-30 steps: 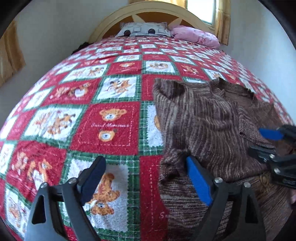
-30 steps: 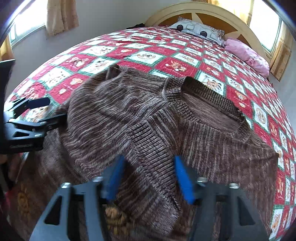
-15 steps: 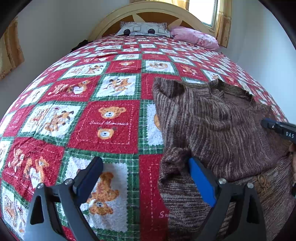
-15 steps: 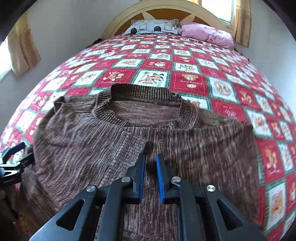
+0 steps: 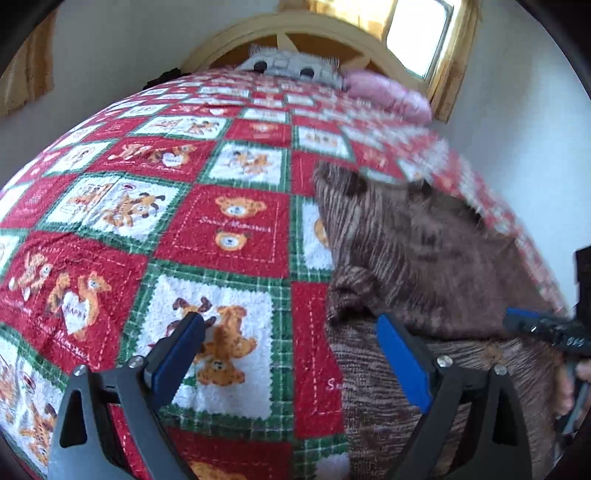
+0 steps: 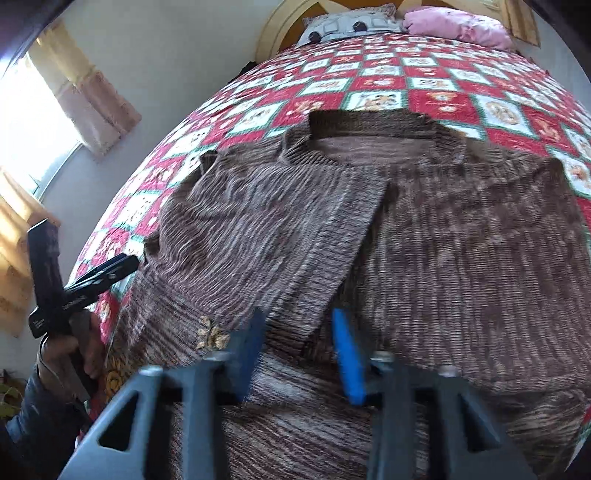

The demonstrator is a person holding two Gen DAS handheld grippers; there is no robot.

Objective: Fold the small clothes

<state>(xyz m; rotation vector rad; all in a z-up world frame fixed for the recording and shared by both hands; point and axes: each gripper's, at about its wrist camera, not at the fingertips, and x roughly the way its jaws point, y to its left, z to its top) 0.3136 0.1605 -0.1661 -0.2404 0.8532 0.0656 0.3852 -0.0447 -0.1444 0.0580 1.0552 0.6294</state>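
Open quilt (image 5: 229,236) is left beside the sweater (image 6: 443,240); passage is blocked only at the pillows (image 5: 295,68) and headboard (image 5: 295,40).

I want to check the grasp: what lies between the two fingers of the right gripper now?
In the right wrist view, the right gripper is open, and the ribbed cuff of the folded sleeve of the brown sweater lies between its fingers, not pinched.

Sweater (image 6: 424,240) flat on quilt (image 5: 166,229), neck toward headboard (image 5: 295,40); left sleeve folded across its chest. Pillows (image 6: 347,22) at head end, behind the sweater.
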